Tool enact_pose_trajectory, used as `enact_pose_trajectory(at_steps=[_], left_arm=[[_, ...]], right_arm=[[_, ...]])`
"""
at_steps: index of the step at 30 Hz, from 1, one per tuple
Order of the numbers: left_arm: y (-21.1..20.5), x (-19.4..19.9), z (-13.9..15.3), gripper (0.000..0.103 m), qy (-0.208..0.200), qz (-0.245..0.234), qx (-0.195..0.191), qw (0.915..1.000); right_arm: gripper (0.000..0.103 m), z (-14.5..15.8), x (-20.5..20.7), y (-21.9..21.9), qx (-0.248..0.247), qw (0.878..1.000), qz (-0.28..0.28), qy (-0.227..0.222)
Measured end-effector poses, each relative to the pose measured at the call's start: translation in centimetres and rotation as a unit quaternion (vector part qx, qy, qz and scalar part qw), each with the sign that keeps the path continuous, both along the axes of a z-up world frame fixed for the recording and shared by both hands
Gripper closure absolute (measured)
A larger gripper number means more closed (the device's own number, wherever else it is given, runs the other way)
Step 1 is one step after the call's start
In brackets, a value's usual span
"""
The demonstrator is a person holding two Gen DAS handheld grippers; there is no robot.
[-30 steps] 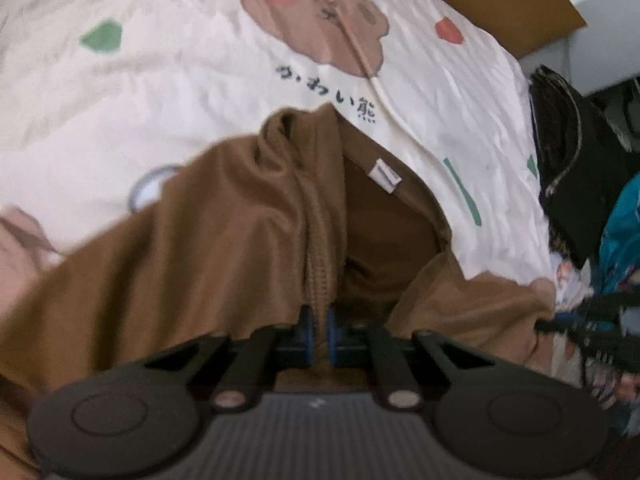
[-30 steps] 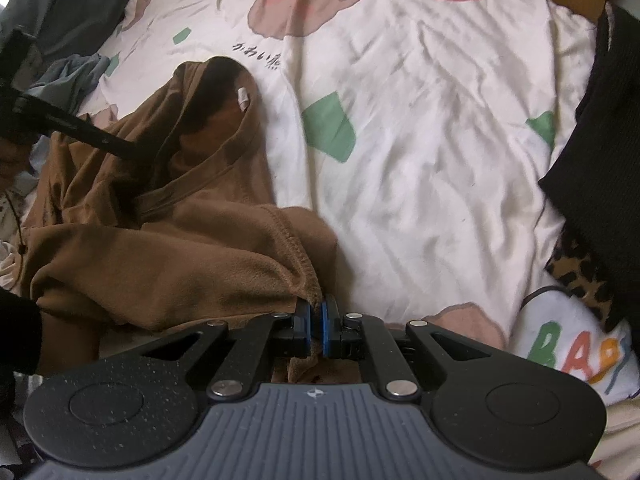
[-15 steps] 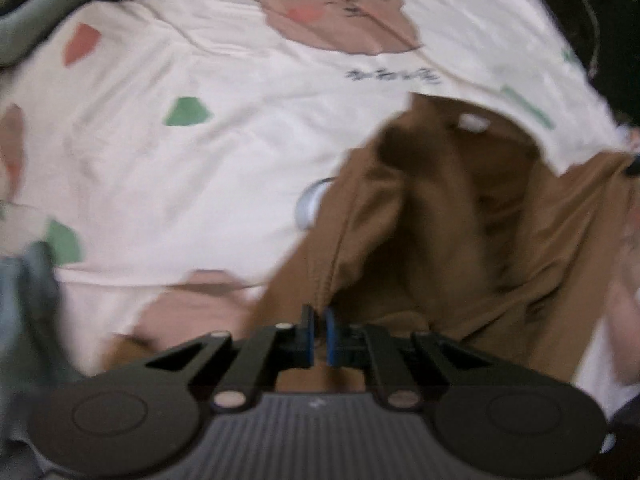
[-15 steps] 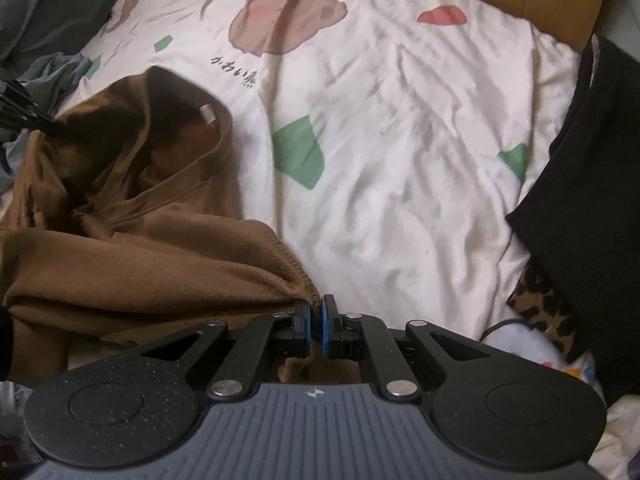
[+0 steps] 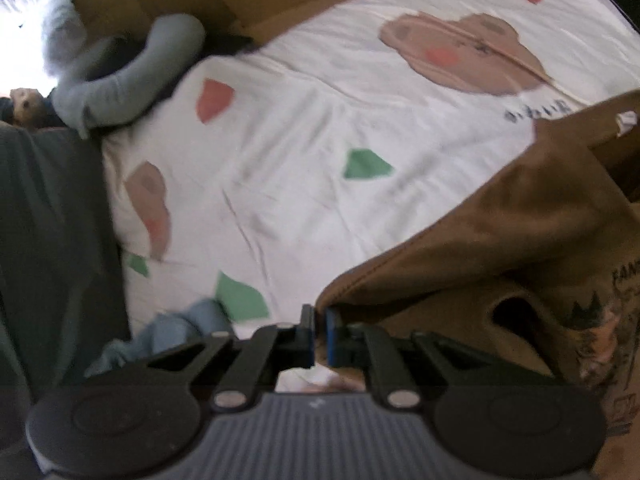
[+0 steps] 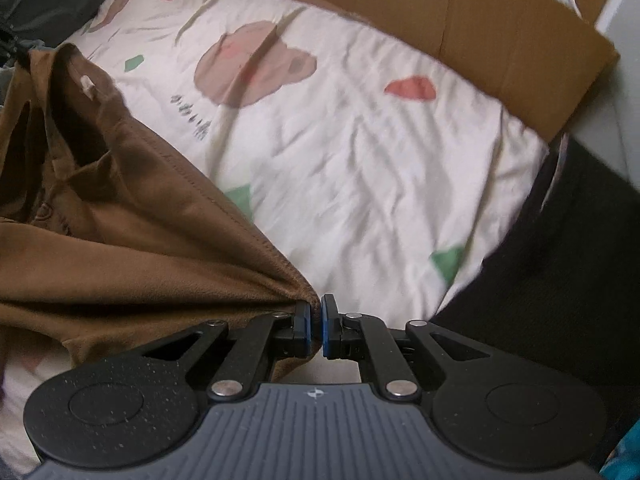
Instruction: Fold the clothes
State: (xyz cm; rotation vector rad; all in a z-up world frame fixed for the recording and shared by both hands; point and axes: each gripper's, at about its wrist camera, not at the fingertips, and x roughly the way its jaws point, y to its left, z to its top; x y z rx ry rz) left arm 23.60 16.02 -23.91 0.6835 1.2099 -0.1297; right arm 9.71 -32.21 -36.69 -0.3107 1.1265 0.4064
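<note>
While dark clothes [image 6: 560,264] flank it, sheet [image 6: 360,160] lies bare.

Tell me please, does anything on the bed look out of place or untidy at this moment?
Nothing looks damaged or spilled. The brown shirt is bunched rather than flat, stretched between the left tongs and right tongs, both shut on its edge. Other clothes crowd the bed's edges: a black garment and a light blue one.
</note>
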Motion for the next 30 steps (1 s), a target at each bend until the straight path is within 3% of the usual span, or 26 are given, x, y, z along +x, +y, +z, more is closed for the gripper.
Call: enact_pose_trajectory(at_steps=[12, 16, 24, 30], left_arm=[[-0.6, 5.4, 0.6, 0.098, -0.067, -0.027, 0.022, 0.9972], [-1.1, 6.8, -1.0, 0.098, -0.071, -0.037, 0.031, 0.9963], [-0.4, 8.7, -7.6, 0.098, -0.053, -0.025, 0.031, 0.9978], [-0.5, 9.8, -10.4, 0.098, -0.062, -0.01, 0.017, 0.9979]], right_arm=[[0.1, 1.8, 6.0, 1.4, -0.064, 0.993, 0.054, -0.089], [0.1, 1.0, 7.4, 2.0, -0.098, 0.986, 0.072, -0.111], [0.1, -3.9, 8.4, 2.6, -0.066, 0.993, 0.061, -0.08], [0.092, -5.8, 8.6, 2.1, -0.033, 0.997, 0.047, -0.055]])
